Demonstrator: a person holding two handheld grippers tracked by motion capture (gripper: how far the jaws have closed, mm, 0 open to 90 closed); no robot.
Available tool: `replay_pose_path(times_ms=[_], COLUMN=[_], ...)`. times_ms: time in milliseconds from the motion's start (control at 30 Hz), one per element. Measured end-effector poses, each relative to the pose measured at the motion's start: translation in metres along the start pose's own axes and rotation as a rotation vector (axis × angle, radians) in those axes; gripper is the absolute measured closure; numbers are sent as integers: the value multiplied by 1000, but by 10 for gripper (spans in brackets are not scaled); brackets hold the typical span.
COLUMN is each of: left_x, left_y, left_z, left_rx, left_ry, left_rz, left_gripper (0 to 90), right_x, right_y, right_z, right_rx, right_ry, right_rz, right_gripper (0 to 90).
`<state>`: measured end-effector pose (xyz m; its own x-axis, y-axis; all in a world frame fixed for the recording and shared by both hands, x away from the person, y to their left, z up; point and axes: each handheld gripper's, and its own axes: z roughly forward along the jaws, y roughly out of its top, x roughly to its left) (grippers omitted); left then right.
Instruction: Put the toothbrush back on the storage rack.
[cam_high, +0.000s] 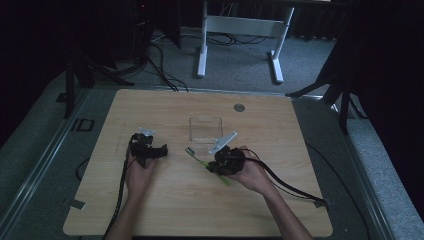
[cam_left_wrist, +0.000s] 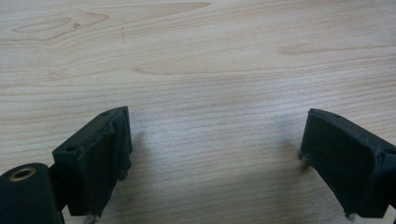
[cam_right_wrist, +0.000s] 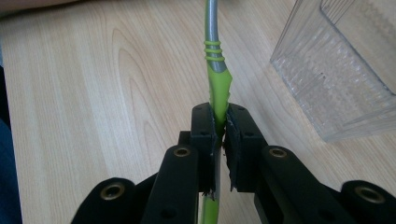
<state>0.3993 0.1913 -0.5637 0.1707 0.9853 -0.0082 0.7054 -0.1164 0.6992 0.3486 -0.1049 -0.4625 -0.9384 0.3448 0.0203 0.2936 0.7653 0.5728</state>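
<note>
Right gripper (cam_right_wrist: 219, 123) had its two black jaws pinched tight on the handle of a green and grey plastic toothbrush (cam_right_wrist: 215, 70). In the right gripper view the handle ran straight up out of the jaws, green at the grip, grey further on, with thin green rings at the join. In the high view the toothbrush (cam_high: 197, 157) lay low over the light wooden table (cam_high: 175, 200), bristle head pointing up-left toward table centre, tail end sticking out below the right gripper (cam_high: 216, 167); could not tell whether the head touched the wood.

Clear rectangular plastic container (cam_high: 205, 129) stood on the table just beyond the toothbrush head, apart from it. In the right gripper view that container (cam_right_wrist: 336, 79) sat to the right of the handle, not touching.

Left gripper (cam_left_wrist: 215, 163) had jaws spread wide, bare wood grain between them, nothing held. In the high view the left gripper (cam_high: 162, 151) sat on the table left of the toothbrush, well apart from the container.
</note>
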Motion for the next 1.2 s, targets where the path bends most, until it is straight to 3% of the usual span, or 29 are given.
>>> replay_pose_path(times_ms=[1200], left_x=[0], left_y=[0], left_z=[0], left_rx=[0], left_ry=[0], left_rz=[0], left_gripper=[93], right_x=[-9], right_y=[4], right_z=[-13], right_rx=[-169], right_ry=[-26], right_rz=[64], right_gripper=[821])
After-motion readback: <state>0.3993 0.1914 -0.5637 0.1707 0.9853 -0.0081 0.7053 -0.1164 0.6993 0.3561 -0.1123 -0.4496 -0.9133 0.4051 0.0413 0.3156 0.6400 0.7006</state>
